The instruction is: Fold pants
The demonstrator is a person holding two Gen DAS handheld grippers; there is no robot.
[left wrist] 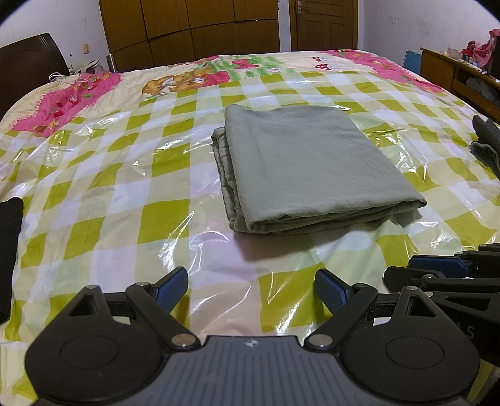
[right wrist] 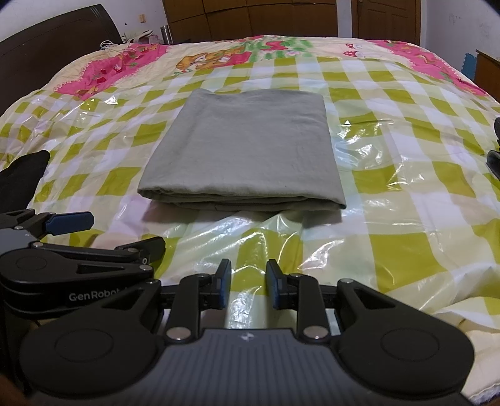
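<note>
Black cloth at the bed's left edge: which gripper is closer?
Left. The left gripper sits just right of the black cloth; the right gripper is farther right, with the left one between.

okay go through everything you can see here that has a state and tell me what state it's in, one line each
Green pants: folded into a flat rectangle, lying on the bed, untouched.
Left gripper: open wide, empty, short of the pants.
Right gripper: jaws part open with a narrow gap, empty.
Clear plastic sheet: spread over the bedcover, wrinkled.
Door: closed.
Wardrobe doors: closed.
</note>
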